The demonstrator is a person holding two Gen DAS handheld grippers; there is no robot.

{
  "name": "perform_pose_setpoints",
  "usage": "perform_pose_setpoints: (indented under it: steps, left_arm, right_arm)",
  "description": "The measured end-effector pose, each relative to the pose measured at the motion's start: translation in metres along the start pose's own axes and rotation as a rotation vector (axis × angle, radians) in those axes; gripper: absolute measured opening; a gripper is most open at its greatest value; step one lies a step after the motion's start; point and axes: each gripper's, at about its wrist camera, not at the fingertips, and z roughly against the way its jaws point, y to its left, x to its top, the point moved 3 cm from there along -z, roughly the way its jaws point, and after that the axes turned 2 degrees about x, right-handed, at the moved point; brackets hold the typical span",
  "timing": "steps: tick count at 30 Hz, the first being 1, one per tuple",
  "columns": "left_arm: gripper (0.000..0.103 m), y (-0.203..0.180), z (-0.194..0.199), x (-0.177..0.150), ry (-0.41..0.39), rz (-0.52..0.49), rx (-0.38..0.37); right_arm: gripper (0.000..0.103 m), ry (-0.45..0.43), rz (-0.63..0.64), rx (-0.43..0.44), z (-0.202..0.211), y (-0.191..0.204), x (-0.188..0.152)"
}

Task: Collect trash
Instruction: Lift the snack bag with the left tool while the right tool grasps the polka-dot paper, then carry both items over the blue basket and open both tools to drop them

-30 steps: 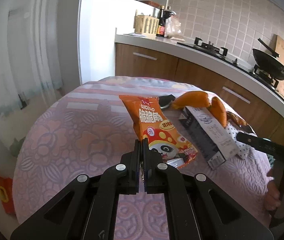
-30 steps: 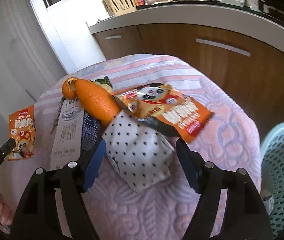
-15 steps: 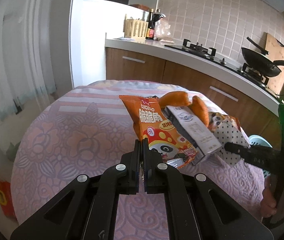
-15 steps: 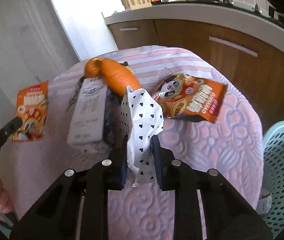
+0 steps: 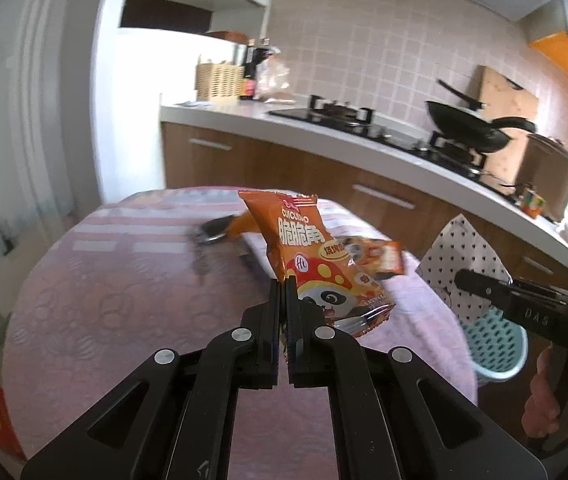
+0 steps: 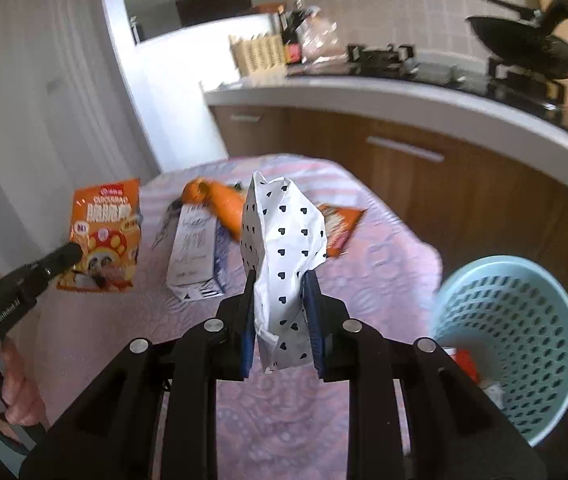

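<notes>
My left gripper (image 5: 283, 280) is shut on an orange snack bag (image 5: 304, 248) with a panda print and holds it up above the round table; the bag also shows in the right wrist view (image 6: 104, 236). My right gripper (image 6: 280, 280) is shut on a white paper bag with black hearts (image 6: 284, 240) and holds it upright above the table; the bag also shows in the left wrist view (image 5: 460, 256). A light blue mesh trash basket (image 6: 524, 344) stands on the floor to the right of the table, with some trash inside.
On the pink patterned tablecloth (image 6: 384, 240) lie a white and blue carton (image 6: 194, 252), an orange peel (image 6: 216, 200) and a second orange snack bag (image 6: 338, 226). A kitchen counter (image 5: 364, 136) with a stove and a black pan (image 5: 468, 128) runs behind.
Both grippers have lifted their bags higher off the table and swung toward the basket side. The right gripper, open a second ago, has shut on the heart-print bag.
</notes>
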Motion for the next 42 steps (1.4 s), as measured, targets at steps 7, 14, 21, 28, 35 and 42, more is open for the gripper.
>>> perform_pose_setpoints:
  steps: [7,14,21,28,35,42]
  left_arm:
    - [0.001,-0.058,0.004,0.005,-0.02,-0.063,-0.09]
    - [0.001,-0.129,-0.005,0.009,-0.016,-0.14,-0.188]
    - [0.001,-0.198,-0.032,-0.001,0.046,-0.192,-0.289]
    - [0.001,-0.26,-0.077,-0.027,0.166,-0.256,-0.34]
    - [0.001,-0.289,-0.109,-0.049,0.243,-0.295,-0.332]
    - [0.023,-0.298,-0.125,-0.057,0.282,-0.32,-0.321]
  right_arm:
    - [0.02,-0.086,-0.049,-0.073,0.052,-0.038,0.002]
    - [0.02,-0.146,-0.118,-0.181,0.094,-0.091,-0.008]
    - [0.02,-0.149,-0.231,-0.248,0.118,-0.154,-0.029]
    - [0.02,-0.088,-0.336,-0.301,0.117,-0.21,-0.06]
    - [0.023,-0.004,-0.401,-0.317,0.093,-0.237,-0.081]
    - [0.05,0.026,-0.432,-0.328,0.076,-0.249,-0.087]
